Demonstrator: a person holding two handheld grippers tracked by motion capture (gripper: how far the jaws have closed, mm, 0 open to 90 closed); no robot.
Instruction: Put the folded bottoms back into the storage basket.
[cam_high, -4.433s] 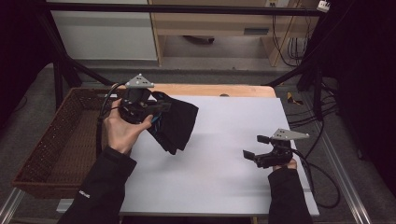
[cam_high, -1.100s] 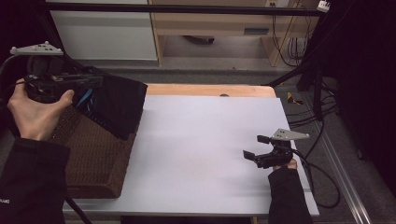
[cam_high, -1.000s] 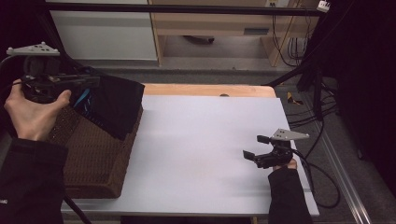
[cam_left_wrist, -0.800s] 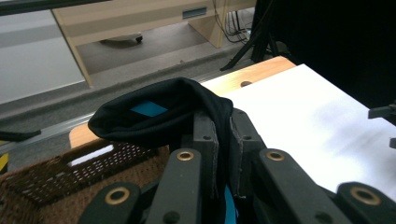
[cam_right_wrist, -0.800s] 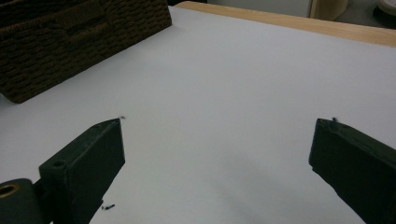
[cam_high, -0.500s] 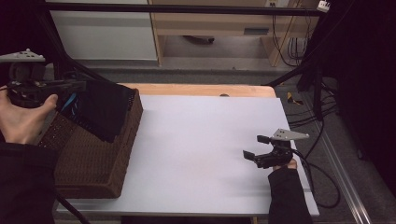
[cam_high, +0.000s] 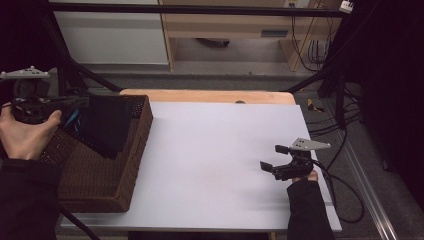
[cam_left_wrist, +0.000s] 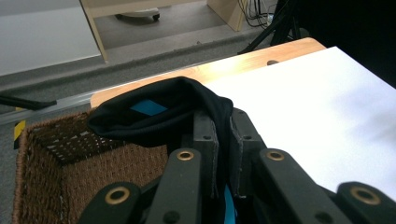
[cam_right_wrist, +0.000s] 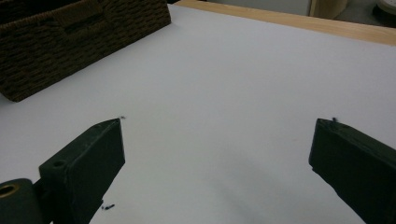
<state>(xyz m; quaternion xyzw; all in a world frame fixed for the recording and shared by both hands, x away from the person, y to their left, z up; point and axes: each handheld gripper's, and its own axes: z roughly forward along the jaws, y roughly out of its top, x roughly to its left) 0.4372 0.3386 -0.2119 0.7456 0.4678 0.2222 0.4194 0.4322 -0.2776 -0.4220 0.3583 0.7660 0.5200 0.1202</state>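
A black cloth (cam_high: 102, 125) with a blue patch inside hangs down into the brown wicker basket (cam_high: 134, 150) at the table's left edge. My left gripper (cam_high: 80, 102) is held over the basket's left side, shut on the cloth's upper fold. In the left gripper view the jaws pinch the cloth (cam_left_wrist: 163, 109) at the left gripper's tips (cam_left_wrist: 222, 128), above the basket (cam_left_wrist: 84, 163). My right gripper (cam_high: 272, 157) rests low on the white table near its right front, open with nothing between its fingers. In the right gripper view the right gripper (cam_right_wrist: 217, 140) faces the white surface, with the basket (cam_right_wrist: 70, 42) at upper left.
The white tabletop (cam_high: 215, 150) stretches between basket and right gripper. A wooden strip (cam_high: 210, 96) runs along its far edge. Cables (cam_high: 345, 200) trail off the right side. A dark metal frame (cam_high: 200, 9) stands behind the table.
My left gripper has carried the black cloth leftward from over the table to the basket and lowered it inside. The right gripper has stayed in place.
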